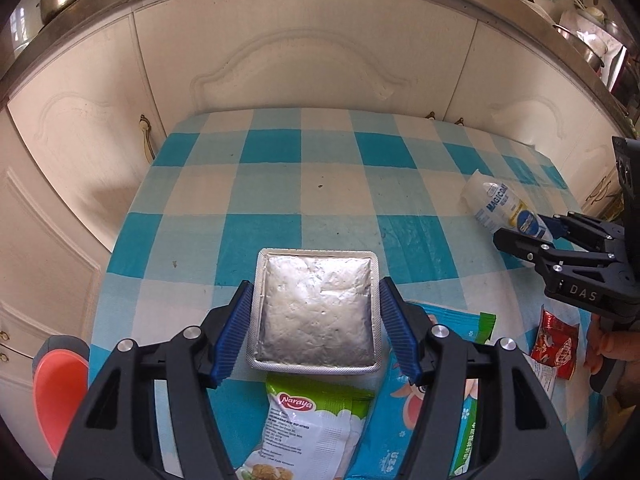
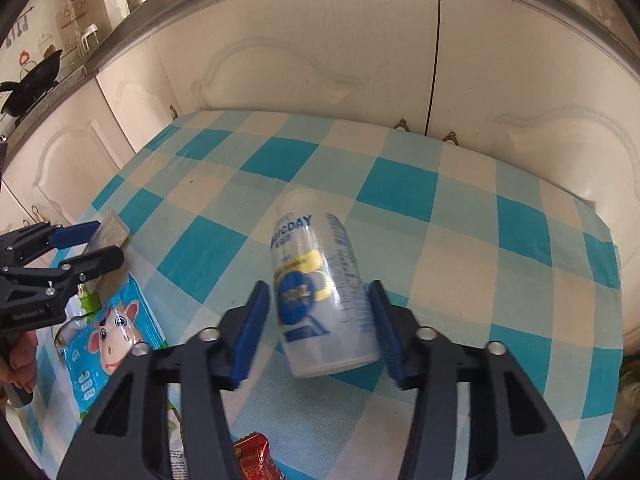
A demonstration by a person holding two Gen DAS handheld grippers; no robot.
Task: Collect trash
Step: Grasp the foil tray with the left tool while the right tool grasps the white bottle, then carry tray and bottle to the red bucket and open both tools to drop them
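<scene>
Two pickups are only staged: tray (image 1: 316, 312) sits between left tongs (image 1: 316, 316), bottle (image 2: 320, 288) between right tongs (image 2: 318, 328), both spread wide, nothing gripped; wrappers (image 1: 308, 428) below are left uncollected.

1. The green-and-white plastic snack packet (image 1: 316, 416) read "Naraya".
2. The clear plastic bottle with blue-and-yellow label (image 2: 324, 288) showed "…ICDAY"; its start was illegible.
3. The black right gripper (image 1: 520, 236) bore "DAS".
4. The black left gripper (image 2: 96, 242) bore "GenRobot.AI".
</scene>
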